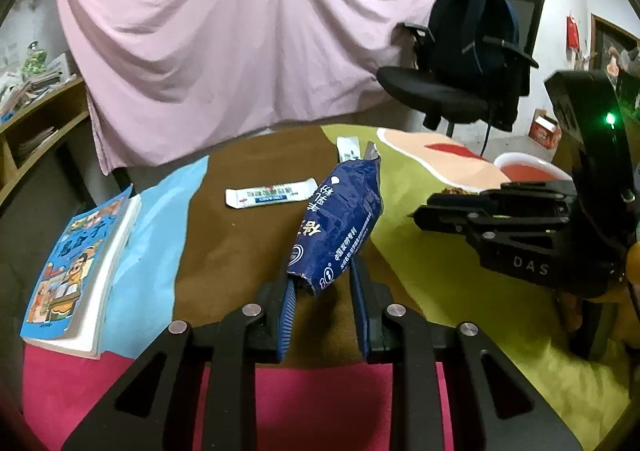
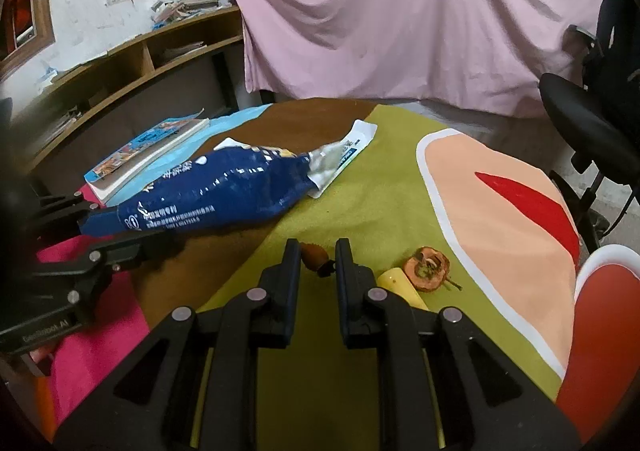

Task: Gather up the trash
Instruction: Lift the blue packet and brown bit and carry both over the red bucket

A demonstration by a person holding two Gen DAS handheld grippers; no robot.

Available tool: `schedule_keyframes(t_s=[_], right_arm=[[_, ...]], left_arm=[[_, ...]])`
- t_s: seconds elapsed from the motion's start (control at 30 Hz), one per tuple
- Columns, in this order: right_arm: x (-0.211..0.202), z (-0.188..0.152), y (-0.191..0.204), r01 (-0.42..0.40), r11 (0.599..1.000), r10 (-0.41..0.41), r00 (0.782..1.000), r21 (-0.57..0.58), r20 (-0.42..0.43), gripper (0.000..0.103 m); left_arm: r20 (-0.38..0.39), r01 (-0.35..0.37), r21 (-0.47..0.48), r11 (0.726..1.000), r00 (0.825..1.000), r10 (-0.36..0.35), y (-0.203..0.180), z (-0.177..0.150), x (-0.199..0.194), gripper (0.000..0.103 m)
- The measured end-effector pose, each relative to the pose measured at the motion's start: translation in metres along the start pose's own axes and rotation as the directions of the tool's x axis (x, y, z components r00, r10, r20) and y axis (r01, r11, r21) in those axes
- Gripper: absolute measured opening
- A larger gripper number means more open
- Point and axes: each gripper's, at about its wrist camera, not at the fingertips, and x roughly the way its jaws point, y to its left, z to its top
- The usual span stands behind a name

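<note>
1. The left gripper (image 1: 322, 287) holds the bottom end of a blue bag (image 1: 340, 219). From its own wrist view the bag's torn lower edge sits against the left finger, with a gap to the right one, so I cannot tell how firmly it is pinched. In the right wrist view the left gripper (image 2: 86, 225) has the bag (image 2: 224, 191) by its narrow end, lifted over the cloth (image 2: 360, 191).
2. The bag is glossy dark blue with white printed characters and small text, creased and puffed in the middle, with a silver inner lining showing at its torn top.
3. The right gripper (image 2: 318, 263) is narrowly parted around a small brown scrap (image 2: 316, 256), which lies between the fingers; whether they touch it is unclear.
4. Only the right wrist view shows that scrap, a dried brown fruit husk (image 2: 428, 269) just right of the fingers, and a yellow piece (image 2: 400, 285) touching the husk.
5. Only the left wrist view shows a white wrapper (image 1: 270, 195) lying flat beyond the bag and the red bowl (image 1: 532, 169) past the right gripper (image 1: 420, 211).
6. Both views show the book (image 1: 76, 275) on the cloth's left edge and another white packet (image 2: 352, 147) behind the bag's top.
</note>
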Motion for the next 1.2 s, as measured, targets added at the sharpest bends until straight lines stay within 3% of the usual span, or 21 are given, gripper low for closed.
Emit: schedule_keyframes(t_s=[0.23,0.43,0.8,1.2], right_arm=[[-0.021,-0.004,-0.001,-0.004,1.0,0.002,0.996,0.012,0.087,0.045],[-0.051,-0.01,0.002,0.017,1.0,-0.019,0.974,0.011,0.226,0.045],[-0.113,-0.026,-0.005,0.083,0.995,-0.097,0.886,0.049,0.453,0.045],[-0.183,-0.048,-0.055,0.159,0.968,-0.244,0.793,0.196,0.558,0.046]], left_arm=[[0.075,-0.017,-0.037,0.999,0.997,0.019,-0.003,-0.003,-0.021,0.021],[0.151,-0.031,-0.05,0.998,0.988,0.038,-0.013,-0.001,-0.041,0.021],[0.258,-0.01,-0.015,1.0,0.966,0.013,-0.05,0.022,-0.065,0.021],[0.302,0.06,0.097,0.993,0.949,-0.087,-0.124,0.048,-0.064,0.021]])
